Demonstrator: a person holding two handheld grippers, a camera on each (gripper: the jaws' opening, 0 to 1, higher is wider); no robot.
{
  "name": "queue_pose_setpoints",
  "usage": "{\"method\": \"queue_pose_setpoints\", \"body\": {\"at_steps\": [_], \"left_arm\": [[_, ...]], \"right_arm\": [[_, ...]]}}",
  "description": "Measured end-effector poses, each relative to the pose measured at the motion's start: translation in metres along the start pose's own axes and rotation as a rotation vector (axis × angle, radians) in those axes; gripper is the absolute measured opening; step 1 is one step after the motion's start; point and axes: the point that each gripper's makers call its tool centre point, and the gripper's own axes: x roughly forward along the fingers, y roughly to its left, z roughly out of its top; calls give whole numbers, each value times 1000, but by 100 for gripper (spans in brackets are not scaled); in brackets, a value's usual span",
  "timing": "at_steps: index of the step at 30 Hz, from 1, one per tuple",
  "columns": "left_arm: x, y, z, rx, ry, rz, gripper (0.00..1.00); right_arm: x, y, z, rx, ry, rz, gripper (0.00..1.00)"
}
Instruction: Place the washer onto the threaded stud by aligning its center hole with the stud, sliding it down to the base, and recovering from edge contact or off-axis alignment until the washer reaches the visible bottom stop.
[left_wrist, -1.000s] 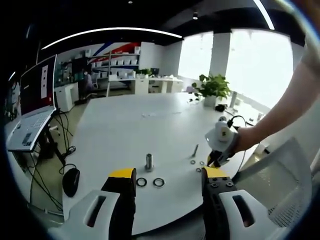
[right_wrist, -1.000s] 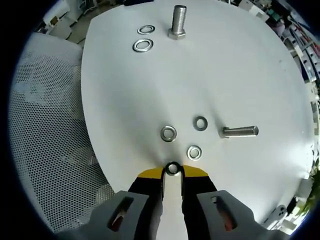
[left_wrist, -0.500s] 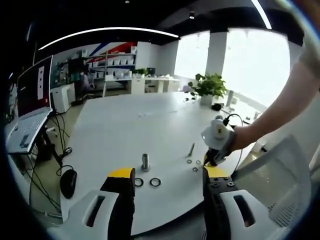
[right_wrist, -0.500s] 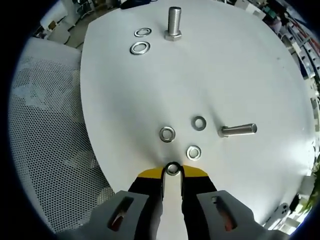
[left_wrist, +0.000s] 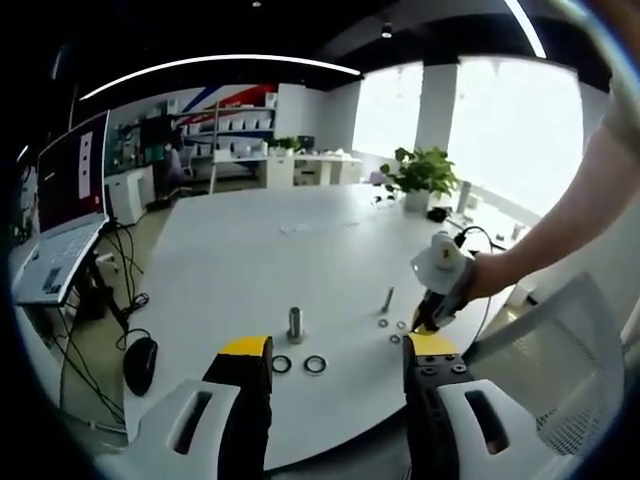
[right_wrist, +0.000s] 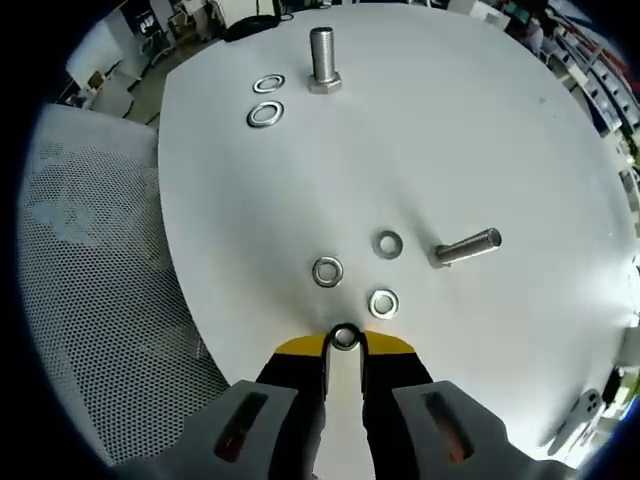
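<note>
In the right gripper view my right gripper (right_wrist: 344, 342) is shut on a small steel washer (right_wrist: 345, 337), held above the white table (right_wrist: 480, 130). Three loose washers (right_wrist: 327, 271) lie just ahead of it beside a bolt lying on its side (right_wrist: 466, 246). The upright threaded stud (right_wrist: 322, 60) stands far ahead, with two more washers (right_wrist: 265, 114) to its left. In the left gripper view my left gripper (left_wrist: 335, 362) is open over the near table edge, the stud (left_wrist: 296, 323) stands ahead of it, and the right gripper (left_wrist: 432, 318) hovers at the right, held by a hand.
A mesh chair back (right_wrist: 90, 260) lies to the left in the right gripper view, past the table edge. In the left gripper view a laptop (left_wrist: 60, 245), cables and a mouse (left_wrist: 140, 364) sit at the left, and a potted plant (left_wrist: 424, 178) stands on the table's far side.
The right gripper has risen and tilted a little with the washer held; the stud and loose washers sit slightly lower and smaller in its view. The left view has barely shifted.
</note>
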Motion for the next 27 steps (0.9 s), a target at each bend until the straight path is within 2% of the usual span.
{"method": "queue_pose_setpoints", "body": {"at_steps": [6, 14, 27], "left_arm": [[0, 0, 1, 1, -3, 3, 51], [-1, 0, 1, -2, -4, 3, 50], [-1, 1, 1, -2, -4, 4, 50]], "right_arm": [[-7, -2, 2, 31, -31, 4, 13], [-21, -19, 11, 54, -88, -19, 13], [-56, -43, 38, 64, -180, -57, 13]]}}
